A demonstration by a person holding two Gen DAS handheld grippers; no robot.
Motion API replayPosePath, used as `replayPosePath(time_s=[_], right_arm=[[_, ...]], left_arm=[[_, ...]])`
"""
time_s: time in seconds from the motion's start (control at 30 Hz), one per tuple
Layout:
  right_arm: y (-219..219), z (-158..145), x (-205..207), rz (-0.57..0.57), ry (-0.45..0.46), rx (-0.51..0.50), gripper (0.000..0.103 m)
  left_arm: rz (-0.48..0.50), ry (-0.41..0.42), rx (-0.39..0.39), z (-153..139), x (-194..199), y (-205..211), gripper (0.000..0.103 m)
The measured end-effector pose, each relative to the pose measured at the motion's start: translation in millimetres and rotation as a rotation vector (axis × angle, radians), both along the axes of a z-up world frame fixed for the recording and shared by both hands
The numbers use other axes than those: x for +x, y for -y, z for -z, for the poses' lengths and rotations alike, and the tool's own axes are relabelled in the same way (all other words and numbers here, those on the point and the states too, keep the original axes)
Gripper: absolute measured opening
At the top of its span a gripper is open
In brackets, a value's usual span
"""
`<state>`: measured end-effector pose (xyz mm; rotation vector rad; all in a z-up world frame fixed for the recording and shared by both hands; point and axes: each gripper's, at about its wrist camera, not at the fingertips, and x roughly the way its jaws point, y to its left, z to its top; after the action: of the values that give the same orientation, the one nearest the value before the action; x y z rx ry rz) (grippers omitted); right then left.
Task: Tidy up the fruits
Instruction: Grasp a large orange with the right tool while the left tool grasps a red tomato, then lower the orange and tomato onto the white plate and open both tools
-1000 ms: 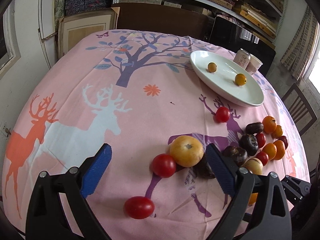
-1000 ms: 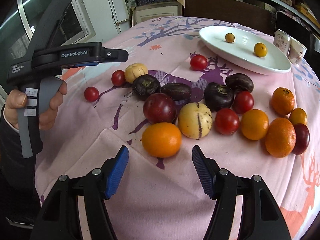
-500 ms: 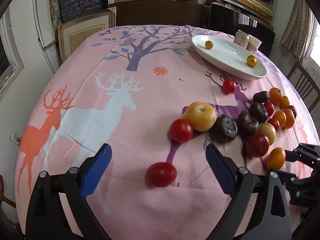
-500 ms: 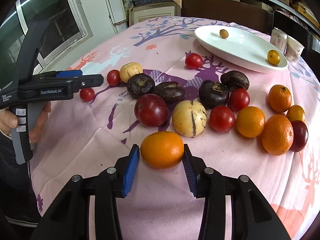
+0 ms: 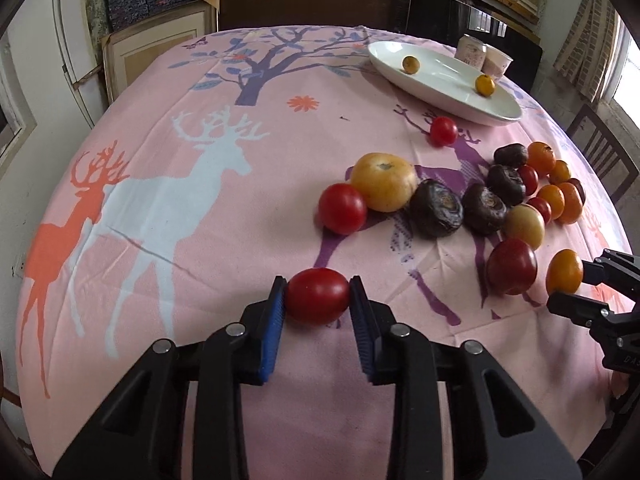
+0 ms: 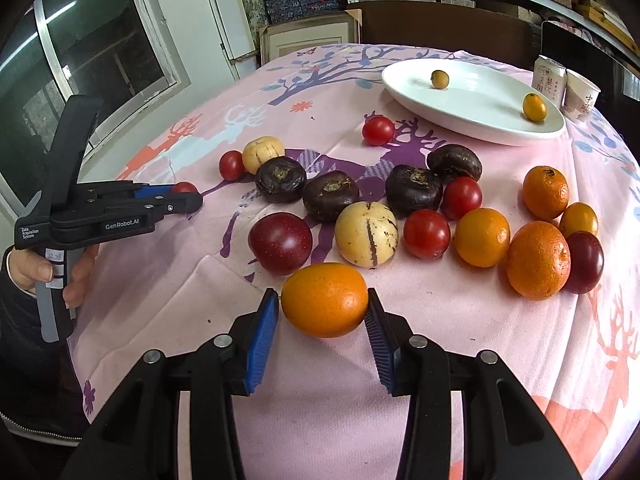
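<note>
Standing beside the round table draped in a pink deer-print cloth (image 5: 168,208), I see a person holding a black two-finger gripper in each hand. The left gripper (image 5: 318,300) is closing its blue-padded jaws on a small oval red tomato (image 5: 318,297), and both pads already press its sides. The right gripper (image 6: 324,304) has its pads clamped on a smooth round orange citrus fruit (image 6: 325,299).

Taking the white oval ceramic plate (image 6: 480,120) at the far side of the table as the landmark: two small yellow-orange kumquats (image 6: 439,79) lie on it, well apart from each other. A pale printed can (image 6: 549,80) and a paper cup (image 6: 581,94) stand just behind its rim. A single red cherry tomato (image 6: 378,130) sits just in front of the plate. Nearer me than the plate lies the main cluster of fruit: dark brown wrinkled water chestnuts (image 6: 414,188), a cream striped melon-like fruit (image 6: 366,233), a dark red plum (image 6: 280,242), more tomatoes and several oranges (image 6: 538,260). Both gripped fruits are on the near side of that cluster, far from the plate.
</note>
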<state>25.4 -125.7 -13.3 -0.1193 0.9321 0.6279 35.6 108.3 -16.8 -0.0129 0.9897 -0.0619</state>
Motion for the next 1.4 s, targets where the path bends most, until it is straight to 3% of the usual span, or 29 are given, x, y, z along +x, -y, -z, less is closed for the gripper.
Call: replayPosePath(time_s=[0.3,0.43,0.53,0.67,0.77,1.13,1.23,1.3,1.4], right_arm=[[33,-36,16,0.080,0.111,0.056,0.044],[50,-61,35,0.147,0.209,0.094,0.044],[58,-71,60,0.200,0.254,0.111,0.044],[66,-69,104,0.270,0.223,0.133,0.044],[74,-59,138,0.339,0.133,0.179,0.044],[64,-30,188,0.370,0.031,0.145,0.045],[66,-29,190,0.384,0.019,0.163,0.047],[67,-31,187,0.380,0.026,0.171,0.050],[70,-37,181,0.375,0.035,0.170,0.051]], left_arm=[[0.110,0.122,-0.078,-56,21,46,0.031],[0.144,0.209,-0.073,-82,54,81,0.031],[0.124,0.227,-0.081,-85,89,105,0.031],[0.084,0.168,-0.113,-67,139,124,0.031],[0.067,0.109,-0.091,-49,169,136,0.031],[0.013,0.076,-0.097,-25,207,140,0.031],[0.009,0.101,-0.106,-26,207,141,0.046],[-0.009,0.128,-0.085,-31,203,141,0.068],[-0.012,0.140,-0.078,-36,196,137,0.075]])
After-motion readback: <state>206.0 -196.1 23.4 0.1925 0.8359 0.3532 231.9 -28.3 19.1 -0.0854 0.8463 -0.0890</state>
